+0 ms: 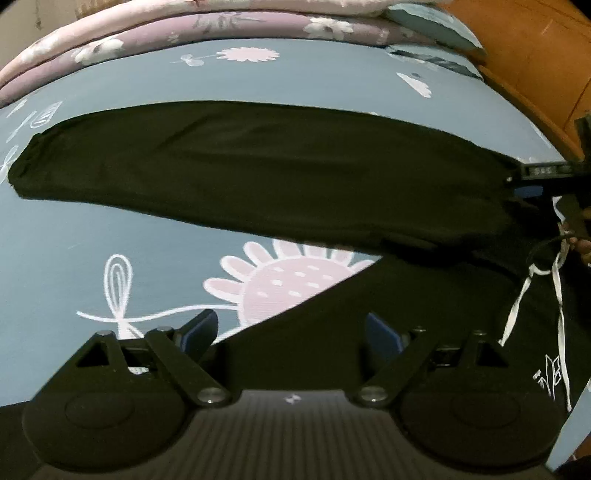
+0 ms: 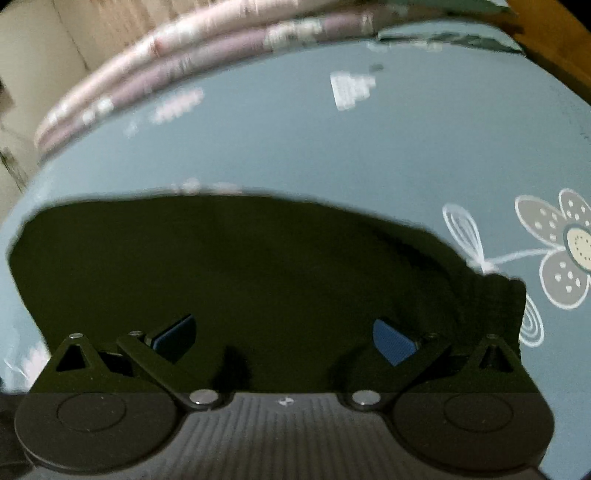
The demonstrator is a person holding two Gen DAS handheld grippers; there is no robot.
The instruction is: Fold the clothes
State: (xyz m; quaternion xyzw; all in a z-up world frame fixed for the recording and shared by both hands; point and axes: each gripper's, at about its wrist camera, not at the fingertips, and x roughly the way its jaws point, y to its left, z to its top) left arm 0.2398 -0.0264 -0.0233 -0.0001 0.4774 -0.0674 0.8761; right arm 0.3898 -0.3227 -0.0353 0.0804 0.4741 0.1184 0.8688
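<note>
A black garment [image 1: 258, 173] lies on a blue flower-print bedsheet [image 1: 110, 229]. One long part of it stretches from left to right, and another part [image 1: 424, 306] spreads at the lower right with a white drawstring [image 1: 517, 306] and a small white print. My left gripper [image 1: 291, 332] is open above the edge of that lower part, with nothing between its blue pads [image 1: 384, 336]. In the right wrist view the black garment [image 2: 240, 266] fills the middle, with a ribbed band [image 2: 498, 299] at its right end. Above it my right gripper [image 2: 284, 338] hangs open and holds nothing.
Folded pink and purple quilts [image 1: 184, 40] lie along the far side of the bed. Orange-brown wooden furniture [image 1: 535, 55] stands at the right, with a teal pillow [image 1: 432, 22] beside it. The other gripper [image 1: 535, 173] and a hand [image 1: 581, 245] show at the right edge.
</note>
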